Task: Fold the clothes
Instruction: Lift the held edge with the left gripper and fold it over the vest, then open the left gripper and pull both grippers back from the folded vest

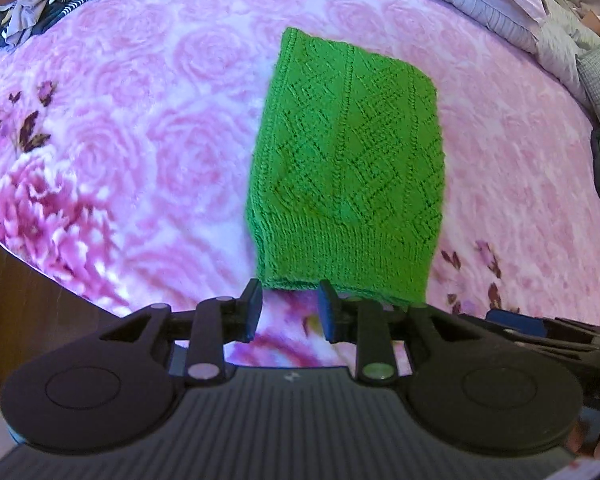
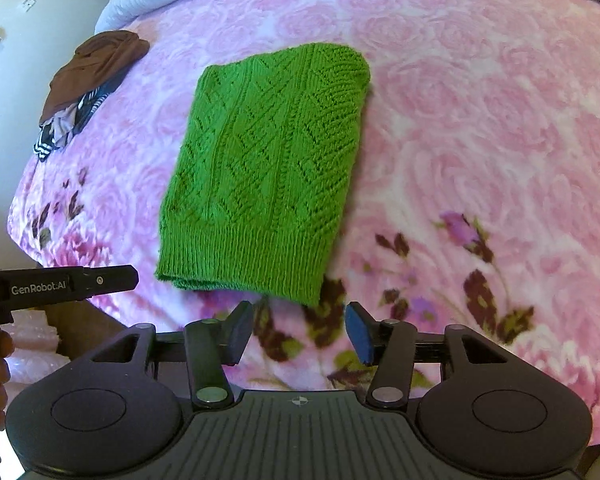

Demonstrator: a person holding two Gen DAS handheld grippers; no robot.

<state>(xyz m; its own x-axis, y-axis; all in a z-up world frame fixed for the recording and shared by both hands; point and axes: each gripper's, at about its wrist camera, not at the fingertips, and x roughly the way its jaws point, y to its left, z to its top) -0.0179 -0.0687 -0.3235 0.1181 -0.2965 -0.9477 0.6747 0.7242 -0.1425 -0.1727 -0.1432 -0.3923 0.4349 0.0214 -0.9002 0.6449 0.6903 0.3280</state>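
Now my green sweater (image 1: 346, 168) lies folded on the pink flower blanket (image 1: 140, 128), near the bed's edge. My left gripper (image 1: 290, 310) is spread apart and holds nothing, just by the sweater's near edge. My right gripper (image 2: 298, 330) is spread apart too, empty, close by. More clothes (image 2: 88, 92) sit far off.

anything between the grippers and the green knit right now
Nothing visible. Both the left gripper and right gripper are open and face the near hem of the folded green knit, with only bare pink blanket between. The clothes pile lies off to the side.
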